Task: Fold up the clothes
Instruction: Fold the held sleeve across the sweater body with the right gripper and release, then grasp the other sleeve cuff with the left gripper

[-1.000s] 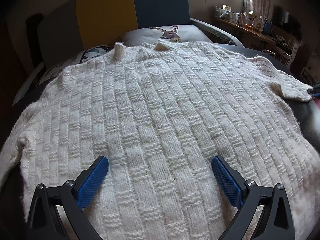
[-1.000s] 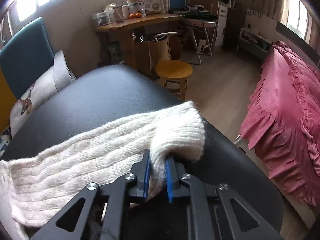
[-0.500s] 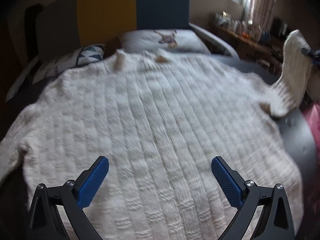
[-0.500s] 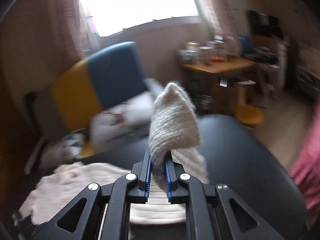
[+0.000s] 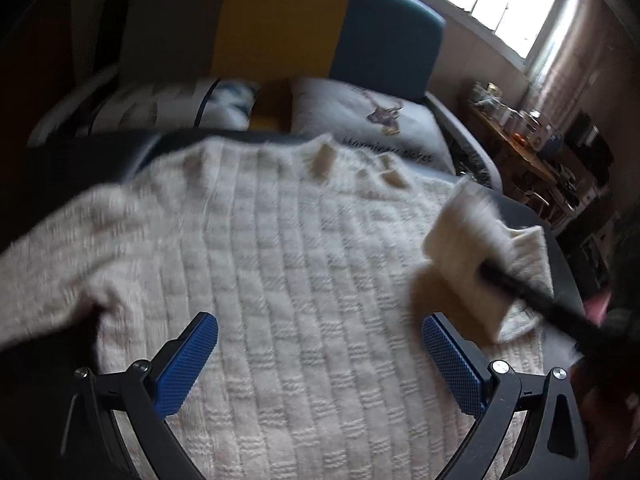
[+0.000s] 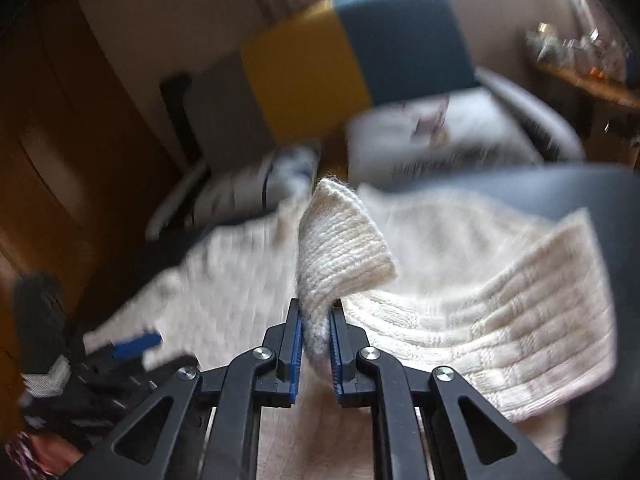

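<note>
A cream knitted sweater (image 5: pixel 280 272) lies spread flat on a black padded surface (image 5: pixel 560 256), collar toward the sofa. My left gripper (image 5: pixel 320 356) is open, its blue pads hovering over the sweater's lower body. My right gripper (image 6: pixel 316 340) is shut on the sweater's sleeve cuff (image 6: pixel 340 248) and holds it above the body, the sleeve (image 6: pixel 500 320) trailing to the right. In the left wrist view the lifted sleeve (image 5: pixel 468 248) hangs at the right with the right gripper's dark arm across it. The left gripper also shows at the lower left of the right wrist view (image 6: pixel 132 344).
A grey, yellow and teal sofa back (image 5: pixel 280 24) with a deer-print cushion (image 5: pixel 368 120) and a patterned cushion (image 5: pixel 168 108) lies behind the surface. A cluttered wooden desk (image 5: pixel 520 152) stands at the far right under a window.
My right gripper has lifted the sleeve cuff off the black surface and carried it left, over the sweater's body. My left gripper stayed open, shifting slightly over the sweater.
</note>
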A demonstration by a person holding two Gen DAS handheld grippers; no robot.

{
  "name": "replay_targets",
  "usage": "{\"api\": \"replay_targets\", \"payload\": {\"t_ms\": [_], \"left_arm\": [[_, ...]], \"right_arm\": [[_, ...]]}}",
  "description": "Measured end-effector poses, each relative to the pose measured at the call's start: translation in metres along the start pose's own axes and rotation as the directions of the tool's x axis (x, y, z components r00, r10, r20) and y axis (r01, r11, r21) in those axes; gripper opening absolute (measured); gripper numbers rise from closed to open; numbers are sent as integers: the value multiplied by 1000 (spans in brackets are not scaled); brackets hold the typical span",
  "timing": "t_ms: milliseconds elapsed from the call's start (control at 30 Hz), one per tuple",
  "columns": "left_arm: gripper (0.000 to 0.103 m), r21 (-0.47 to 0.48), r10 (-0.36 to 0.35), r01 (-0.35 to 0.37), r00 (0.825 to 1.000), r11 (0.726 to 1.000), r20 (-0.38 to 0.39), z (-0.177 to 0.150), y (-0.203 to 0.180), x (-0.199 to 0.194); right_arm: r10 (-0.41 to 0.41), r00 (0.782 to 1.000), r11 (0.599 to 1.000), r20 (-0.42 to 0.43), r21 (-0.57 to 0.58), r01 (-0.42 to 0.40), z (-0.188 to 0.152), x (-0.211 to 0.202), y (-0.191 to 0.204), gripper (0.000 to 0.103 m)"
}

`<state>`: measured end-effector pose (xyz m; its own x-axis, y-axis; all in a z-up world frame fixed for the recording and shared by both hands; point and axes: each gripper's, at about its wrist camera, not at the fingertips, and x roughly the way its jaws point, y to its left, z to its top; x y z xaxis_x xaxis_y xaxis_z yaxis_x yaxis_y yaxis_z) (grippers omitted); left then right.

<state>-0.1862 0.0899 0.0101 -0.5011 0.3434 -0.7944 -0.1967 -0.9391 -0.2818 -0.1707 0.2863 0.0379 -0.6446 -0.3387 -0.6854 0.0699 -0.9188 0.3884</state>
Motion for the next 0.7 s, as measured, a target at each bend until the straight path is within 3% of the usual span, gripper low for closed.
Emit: {"api": "replay_targets", "payload": {"t_ms": [167,267,400,533,700], "left_arm": [[103,-72,-17,14,999,997,-43,-4,11,13],[103,-48,-31,29,998,998,-51,-3,2,16],[103,-19,-37,36,995,999,-90,-1,-14,28],[103,2,-24,25,991,1000,-128,1,-30,41],[103,29,65,-61,985,998,-158,3,-45,57]], "right_arm": [[5,991,1000,-131,-7,-6,-36,44,-9,15],[21,992,998,-126,-62,-29,-42,35,-7,27],[-114,988,983,-101,-153,98,-55,7,-11,27],[-275,957,956,-91,-134,261,-63,-11,-35,27],[-343,936,932,-81,-151,329,-74,-9,-47,26]]}}
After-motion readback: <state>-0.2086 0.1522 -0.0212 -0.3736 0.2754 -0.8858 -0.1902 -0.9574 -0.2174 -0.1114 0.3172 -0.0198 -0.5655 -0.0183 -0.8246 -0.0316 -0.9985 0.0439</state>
